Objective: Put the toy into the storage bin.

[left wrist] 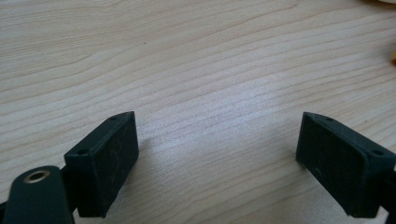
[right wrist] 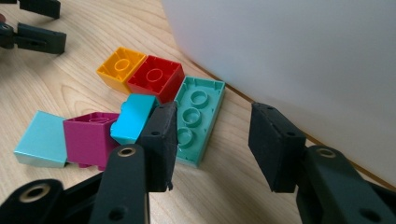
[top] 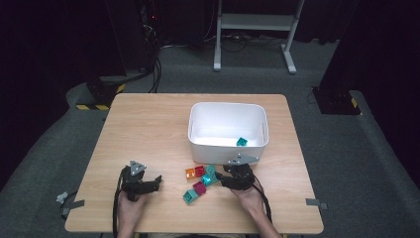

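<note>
Here the right gripper (right wrist: 212, 144) is low at the worktop (top: 148, 129), just in front of the white bin (top: 228, 126). Its fingers (right wrist: 161, 140) are released and hold nothing. The long teal brick (right wrist: 198, 119) lies flat, partly between the fingers, close to the left one, studs up. Beyond the left finger sit a light blue brick (right wrist: 133, 119), a magenta brick (right wrist: 91, 135), a red brick (right wrist: 155, 77) and an orange brick (right wrist: 121, 65). No readable writing shows on the bricks. The left gripper (left wrist: 217, 154) rests apart, its fingers wide open over bare wood.
</note>
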Motion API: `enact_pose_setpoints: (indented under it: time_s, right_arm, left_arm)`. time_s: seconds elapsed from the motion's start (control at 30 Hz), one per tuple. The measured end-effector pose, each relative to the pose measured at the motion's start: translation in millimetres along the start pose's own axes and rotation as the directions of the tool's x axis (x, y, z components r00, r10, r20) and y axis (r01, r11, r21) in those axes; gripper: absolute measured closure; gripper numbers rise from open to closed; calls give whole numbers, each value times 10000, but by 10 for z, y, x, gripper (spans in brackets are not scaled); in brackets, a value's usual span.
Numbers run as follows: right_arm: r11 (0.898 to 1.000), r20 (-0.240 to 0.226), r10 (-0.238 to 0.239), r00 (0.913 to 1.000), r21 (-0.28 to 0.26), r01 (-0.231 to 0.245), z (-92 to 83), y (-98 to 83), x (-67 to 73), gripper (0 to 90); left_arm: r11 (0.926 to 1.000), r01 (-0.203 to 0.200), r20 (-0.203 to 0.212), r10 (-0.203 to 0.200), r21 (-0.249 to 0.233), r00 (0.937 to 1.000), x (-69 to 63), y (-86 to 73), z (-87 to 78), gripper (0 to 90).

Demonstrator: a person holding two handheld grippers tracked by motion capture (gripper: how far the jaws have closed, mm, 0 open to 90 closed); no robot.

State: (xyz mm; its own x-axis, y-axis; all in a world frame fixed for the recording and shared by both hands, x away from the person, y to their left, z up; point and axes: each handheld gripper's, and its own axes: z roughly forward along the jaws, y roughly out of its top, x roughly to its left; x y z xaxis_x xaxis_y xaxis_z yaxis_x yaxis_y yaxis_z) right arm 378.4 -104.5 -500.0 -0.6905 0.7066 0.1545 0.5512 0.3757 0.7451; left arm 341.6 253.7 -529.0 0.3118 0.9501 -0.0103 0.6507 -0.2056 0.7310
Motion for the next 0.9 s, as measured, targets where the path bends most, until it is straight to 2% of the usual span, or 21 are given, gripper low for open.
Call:
enact_pose_setpoints:
  time_s: [0.13, 0.3, 0.37, 0.57, 0.73, 0.9]
  right_arm:
    - [9999, 27, 33, 10000, 146, -33, 53, -2, -20, 560]
    - [9999, 22, 150, 9999, 59, -151, 86, 6, -39, 587]
    - [9996, 31, 184, 9998, 213, -185, 108, 7, -30, 598]
    - [9994, 122, -17, 9999, 352, 13, 149, 5, -28, 632]
    - [9989, 182, 90, 9998, 451, -98, 163, -2, -25, 676]
    - [9986, 252, -42, 9997, 537, 29, 193, -33, -18, 717]
  left_arm:
    - [10000, 12, 1, -12, -8, 10000, -1, 0, 0, 130]
    - [10000, -23, 1, 23, 17, 10000, 2, 0, -1, 130]
    - [10000, -20, 3, 20, 15, 10000, 2, 0, -1, 130]
    - [10000, -23, 2, 23, 18, 10000, 2, 0, -1, 130]
    - [10000, -19, 7, 19, 15, 10000, 3, 0, -2, 131]
    - [10000, -15, 19, 15, 9, 10000, 4, 0, -2, 132]
